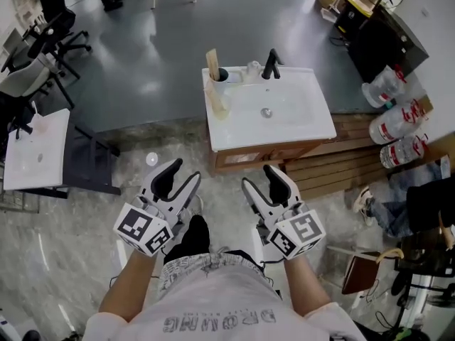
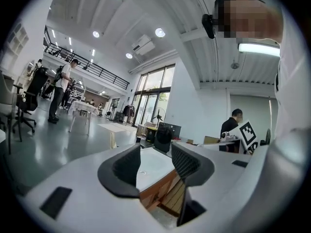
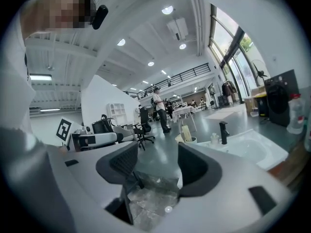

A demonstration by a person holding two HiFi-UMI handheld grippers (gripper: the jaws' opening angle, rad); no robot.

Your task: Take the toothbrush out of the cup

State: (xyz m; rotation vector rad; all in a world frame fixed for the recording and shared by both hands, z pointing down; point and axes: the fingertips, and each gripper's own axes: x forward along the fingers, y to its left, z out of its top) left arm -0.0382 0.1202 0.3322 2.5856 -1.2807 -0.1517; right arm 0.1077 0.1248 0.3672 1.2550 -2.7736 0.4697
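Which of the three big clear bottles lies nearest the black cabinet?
The top bottle in the head view, just below the black cabinet; the other two lie nearer the person.

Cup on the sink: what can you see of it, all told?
The cup is small, round and pale, dark inside. It stands upright on the back left corner of the white sink, left of the black tap. A tan, flat toothbrush sticks up out of it.

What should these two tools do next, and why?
Probably carry the left tool toward the cup: it and the right tool are open, empty and short of the sink; the toothbrush stands in that cup at the sink's back left corner.
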